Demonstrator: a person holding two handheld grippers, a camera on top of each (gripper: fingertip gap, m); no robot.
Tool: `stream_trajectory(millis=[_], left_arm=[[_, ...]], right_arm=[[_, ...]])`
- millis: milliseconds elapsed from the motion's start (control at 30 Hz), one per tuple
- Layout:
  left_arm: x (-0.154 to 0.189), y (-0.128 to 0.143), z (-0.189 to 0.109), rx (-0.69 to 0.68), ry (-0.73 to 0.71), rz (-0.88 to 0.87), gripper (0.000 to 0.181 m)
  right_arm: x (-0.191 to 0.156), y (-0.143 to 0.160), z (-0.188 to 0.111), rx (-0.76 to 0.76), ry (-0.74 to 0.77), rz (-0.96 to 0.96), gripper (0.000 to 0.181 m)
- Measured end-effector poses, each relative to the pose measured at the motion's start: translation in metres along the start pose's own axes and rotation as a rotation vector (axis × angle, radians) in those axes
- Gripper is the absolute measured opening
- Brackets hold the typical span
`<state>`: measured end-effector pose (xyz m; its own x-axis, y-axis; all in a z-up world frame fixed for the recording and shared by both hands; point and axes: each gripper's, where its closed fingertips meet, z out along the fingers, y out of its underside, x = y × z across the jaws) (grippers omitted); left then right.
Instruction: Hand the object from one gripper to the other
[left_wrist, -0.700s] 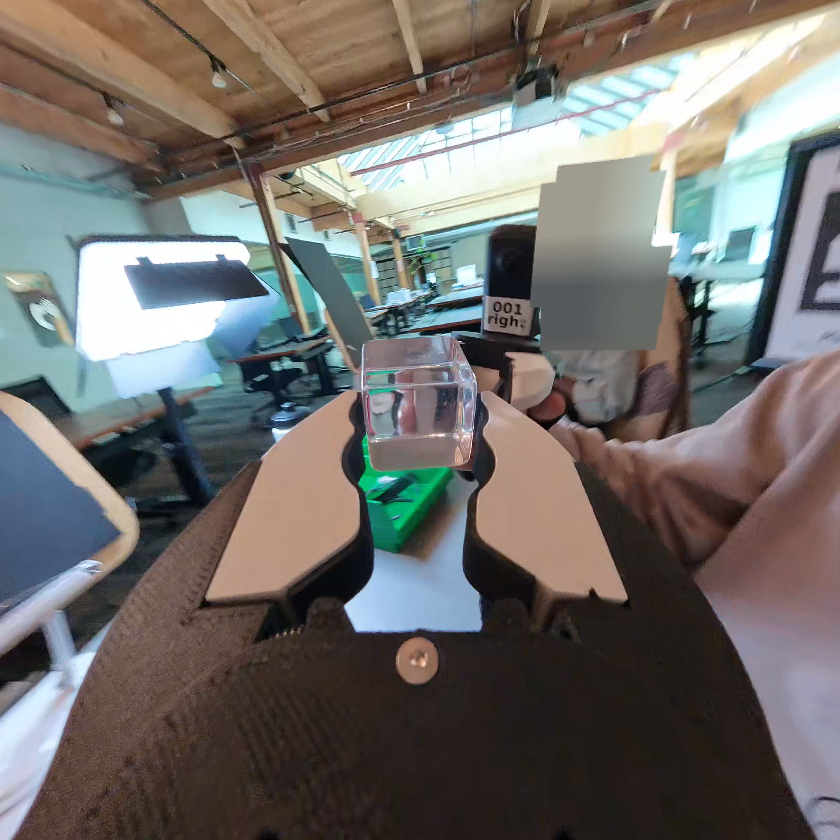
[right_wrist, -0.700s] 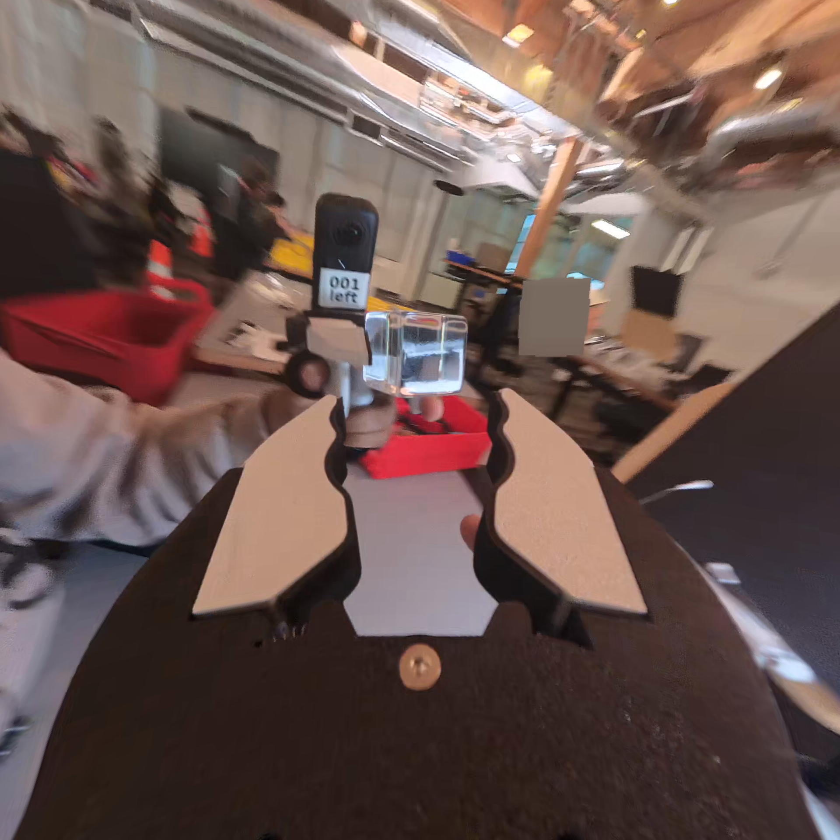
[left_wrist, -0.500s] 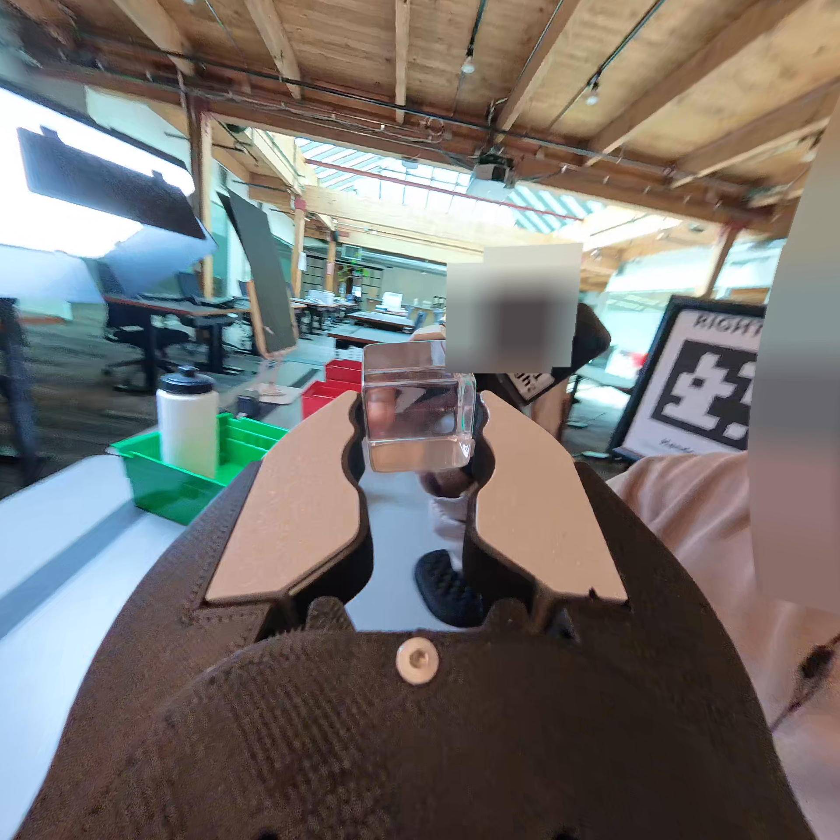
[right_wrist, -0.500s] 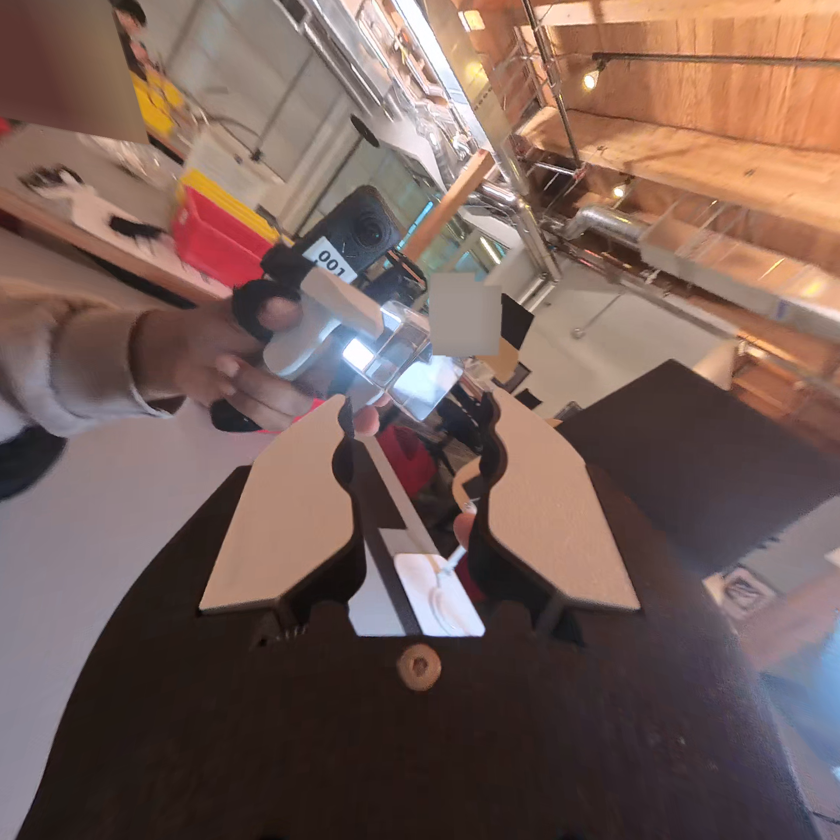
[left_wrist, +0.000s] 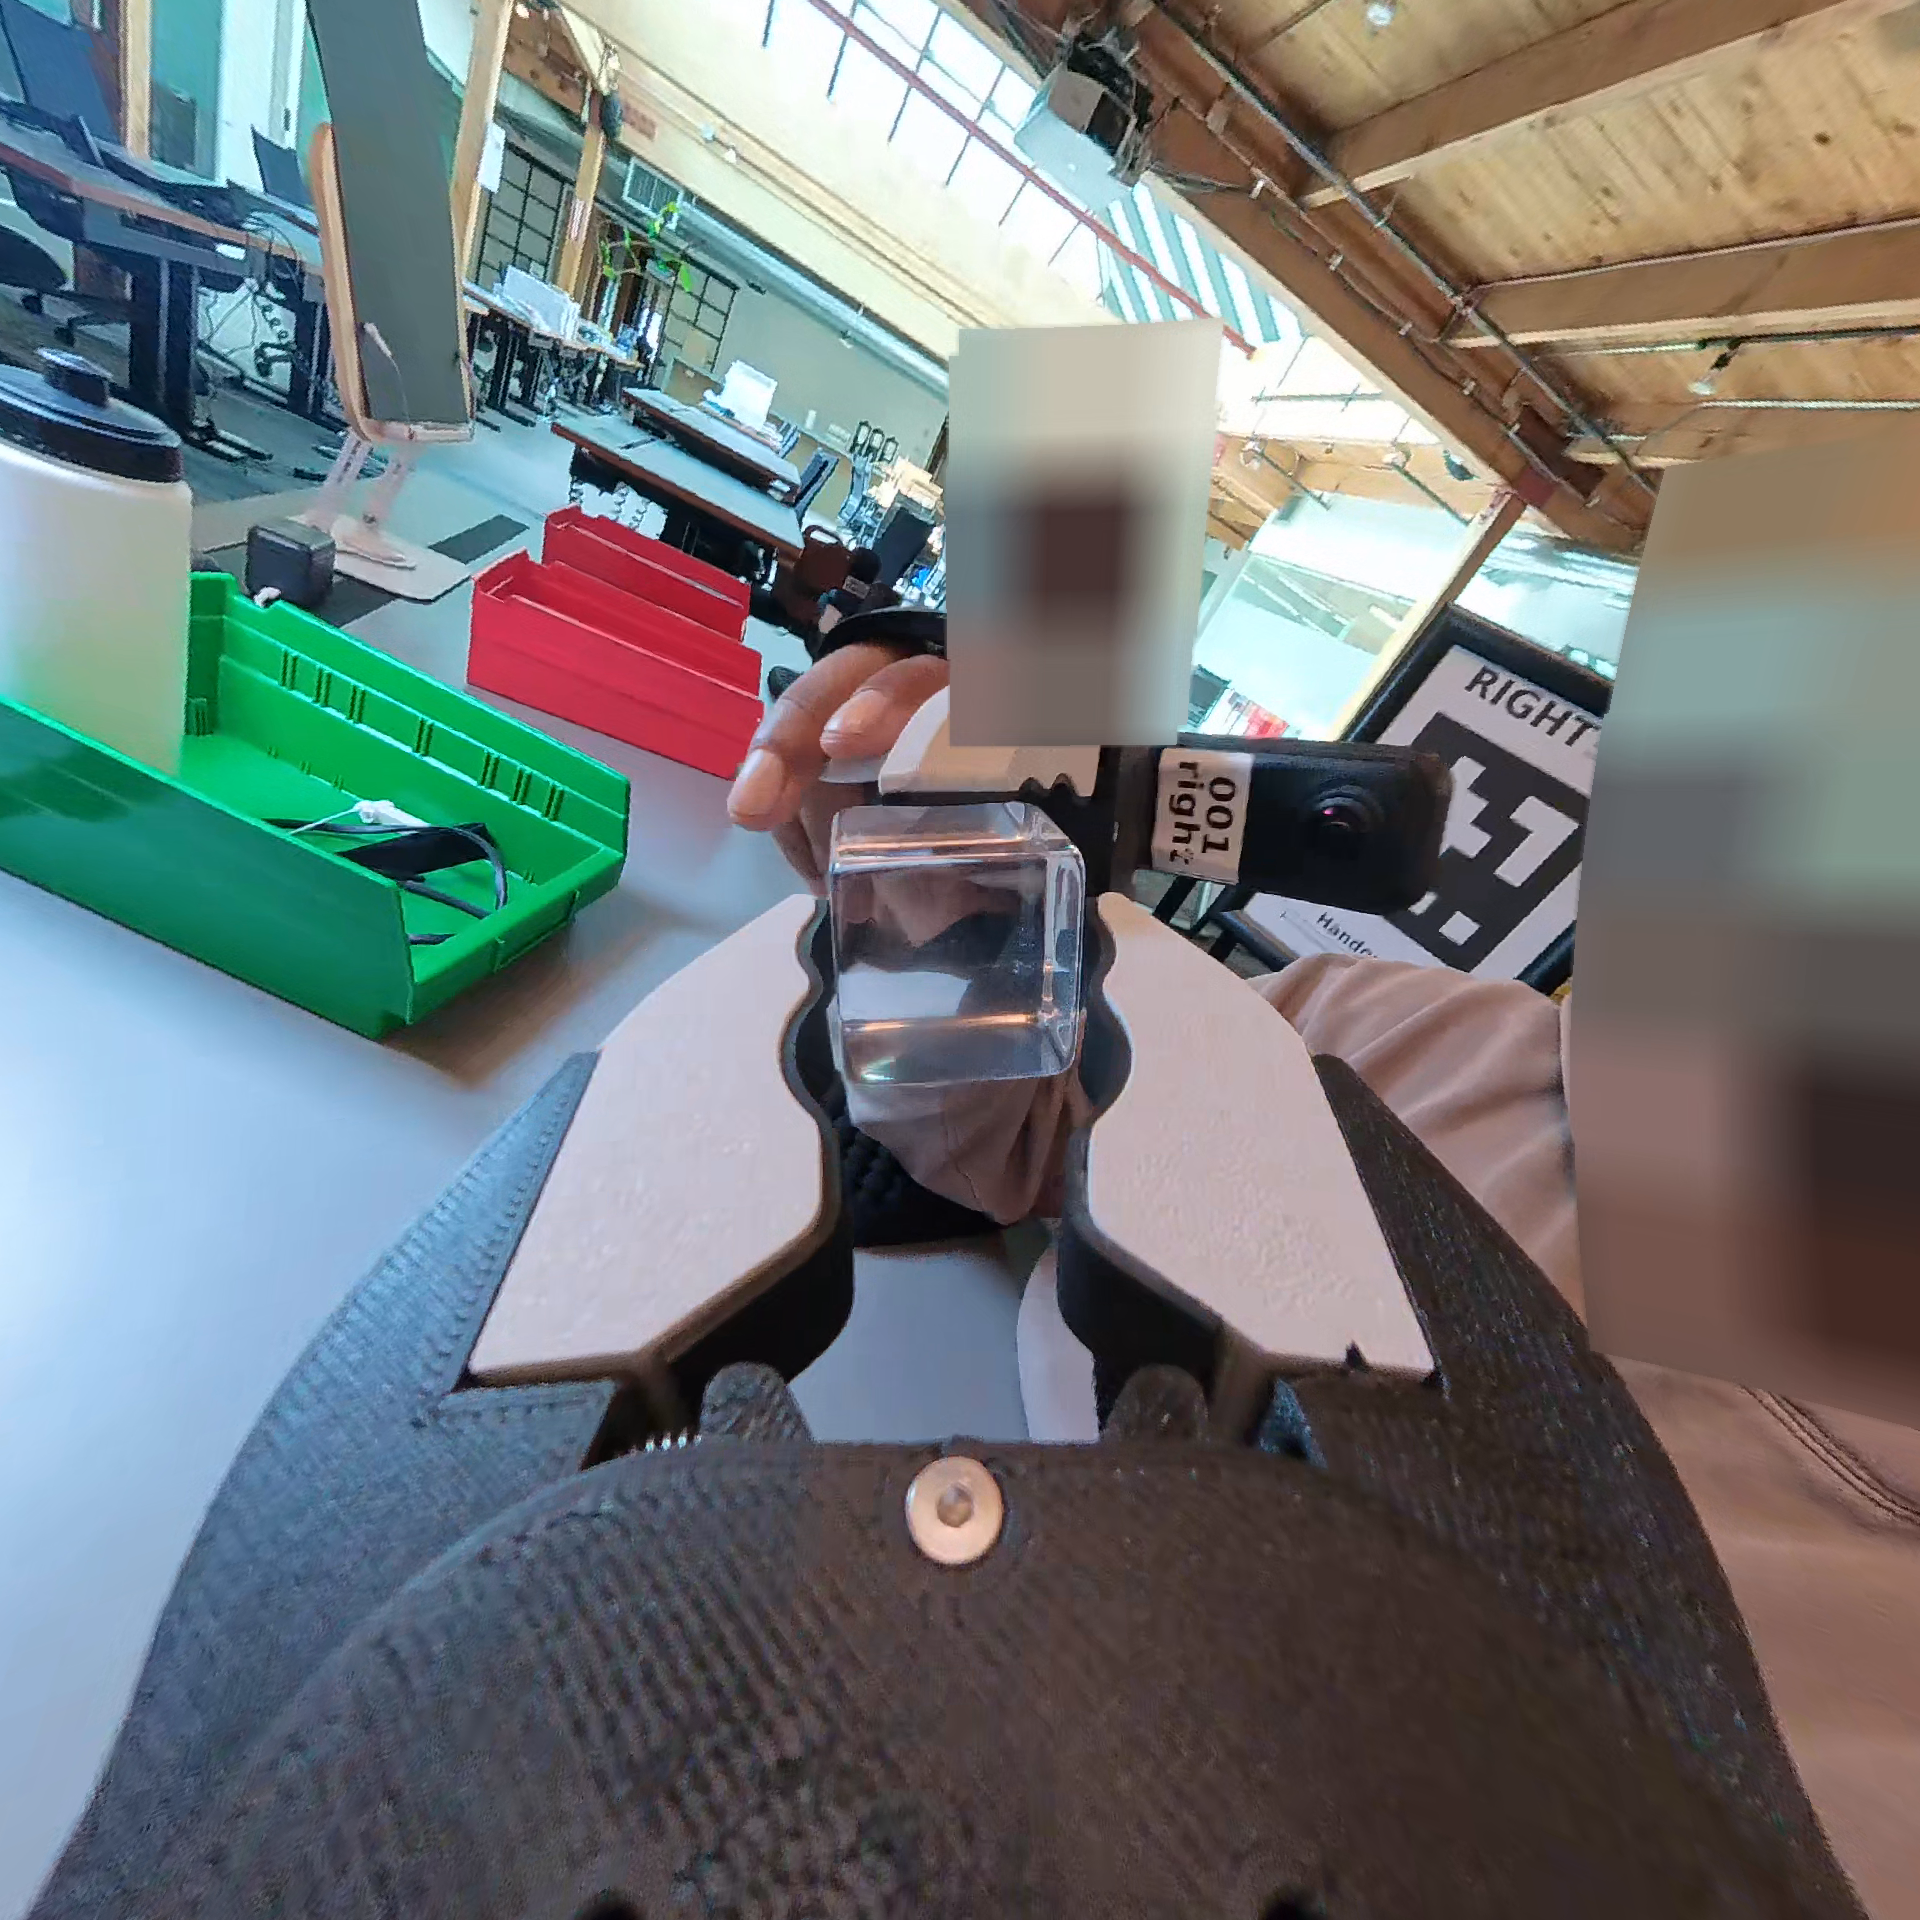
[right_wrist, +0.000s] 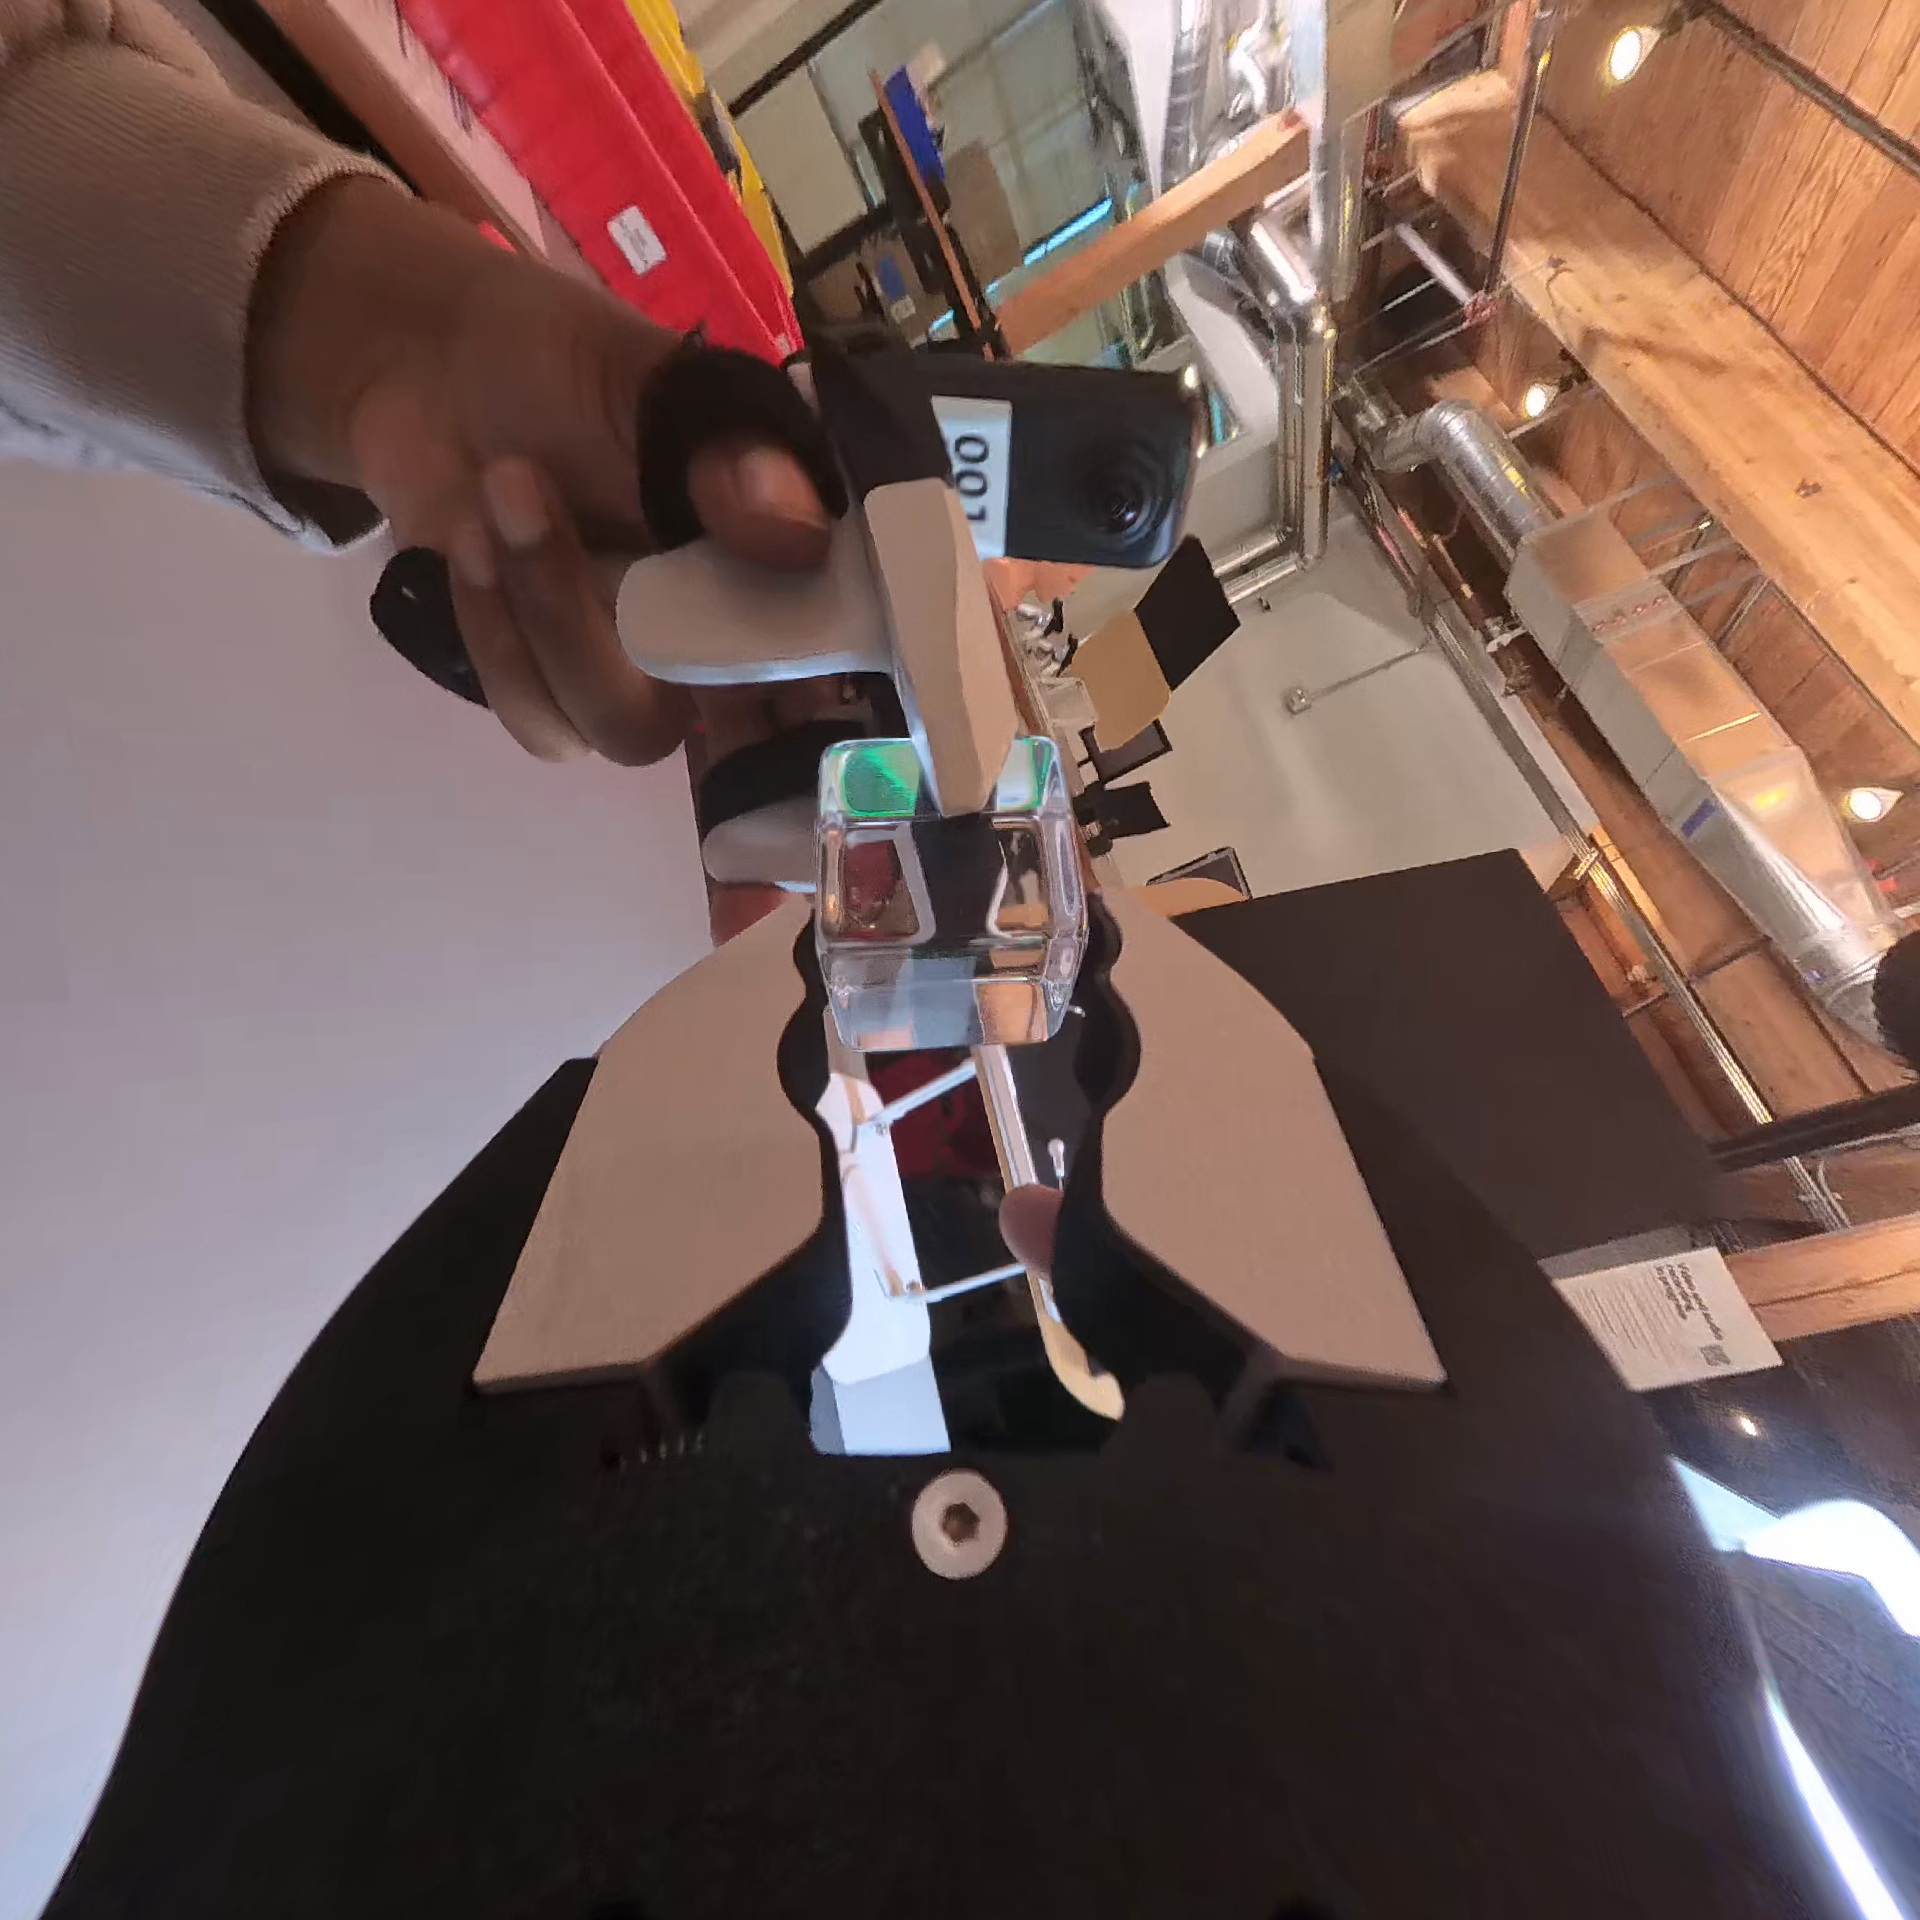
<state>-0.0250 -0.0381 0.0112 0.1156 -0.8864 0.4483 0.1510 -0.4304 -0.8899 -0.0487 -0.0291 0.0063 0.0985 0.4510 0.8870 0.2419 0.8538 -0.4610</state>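
Observation:
A clear cube (left_wrist: 956, 956) is clamped between the fingers of my left gripper (left_wrist: 956, 935), held in the air above the grey table (left_wrist: 156, 1143). My right gripper's body (left_wrist: 1299, 821) lies sideways just beyond the cube, with a hand on it. In the right wrist view the cube (right_wrist: 951, 935) sits between the fingertips of my right gripper (right_wrist: 951, 935). Those jaws stand open, with a thin gap on each side of the cube. A left gripper finger (right_wrist: 945, 665) presses on the cube's far top face.
A green bin (left_wrist: 312, 862) with cables and a white bottle (left_wrist: 83, 582) stand at the left. Red bins (left_wrist: 613, 655) sit behind them. A framed marker board (left_wrist: 1496, 831) stands at the right. A black panel (right_wrist: 1403, 1039) lies beyond the right gripper. Only a small space, under 4 cm, lies between the two pairs of fingers.
The two grippers have come together and rolled relative to each other. The cube, which was ahead of the right gripper's tips, is now between them. The left gripper has kept its hold.

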Motion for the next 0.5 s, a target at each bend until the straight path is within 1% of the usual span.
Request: stream_trajectory(millis=[67,133,200,300,367,500], left_arm=[[0.005,-0.005,0.0,0.032,0.01,0.04,0.045],[0.01,-0.01,-0.001,0.057,-0.008,0.138,0.048],[0.013,-0.015,-0.005,0.077,-0.065,0.259,0.05],[0.014,-0.021,-0.012,0.065,-0.181,0.439,0.054],[0.006,-0.023,-0.015,0.041,-0.304,0.573,0.055],[-0.009,-0.029,-0.019,0.032,-0.53,0.85,0.057]], right_arm=[[0.005,-0.004,-0.001,0.043,0.018,0.057,0.045],[0.012,-0.008,-0.003,0.108,0.003,0.191,0.045],[0.022,-0.007,-0.007,0.161,-0.005,0.336,0.045],[0.038,-0.004,-0.012,0.235,-0.009,0.533,0.045],[0.044,-0.005,-0.015,0.291,-0.028,0.657,0.045],[0.048,-0.007,-0.014,0.334,-0.04,0.787,0.045]])
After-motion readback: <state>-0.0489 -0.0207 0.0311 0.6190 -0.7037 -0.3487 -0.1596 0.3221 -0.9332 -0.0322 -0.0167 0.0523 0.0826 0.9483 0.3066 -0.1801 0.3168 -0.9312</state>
